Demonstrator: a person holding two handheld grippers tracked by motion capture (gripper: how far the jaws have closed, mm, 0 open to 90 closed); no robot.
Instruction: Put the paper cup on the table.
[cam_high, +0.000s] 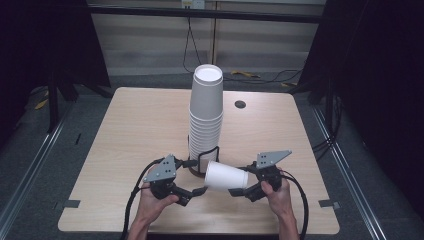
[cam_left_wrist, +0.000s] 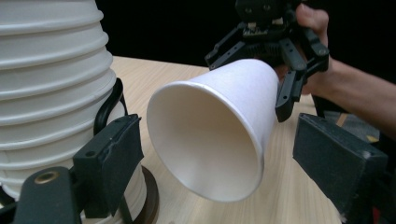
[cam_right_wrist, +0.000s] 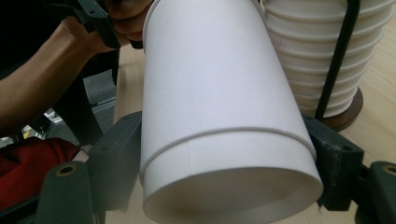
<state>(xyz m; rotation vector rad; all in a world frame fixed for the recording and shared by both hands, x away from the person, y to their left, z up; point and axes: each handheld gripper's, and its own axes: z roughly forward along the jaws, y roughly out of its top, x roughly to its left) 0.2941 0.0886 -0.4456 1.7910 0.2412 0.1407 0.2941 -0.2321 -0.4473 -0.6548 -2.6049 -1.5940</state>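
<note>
High view: right tool (cam_high: 239, 191) clamps a smooth tapered paper cup (cam_high: 226, 176); left tool (cam_high: 198, 190) seemingly apart

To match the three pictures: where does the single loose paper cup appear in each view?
High view: paper cup lies sideways, low centre, right of the cup stack.
Left gripper view: centre, mouth toward the camera.
Right gripper view: centre, base toward the camera.
Shared landmark: the cup stack.
</note>
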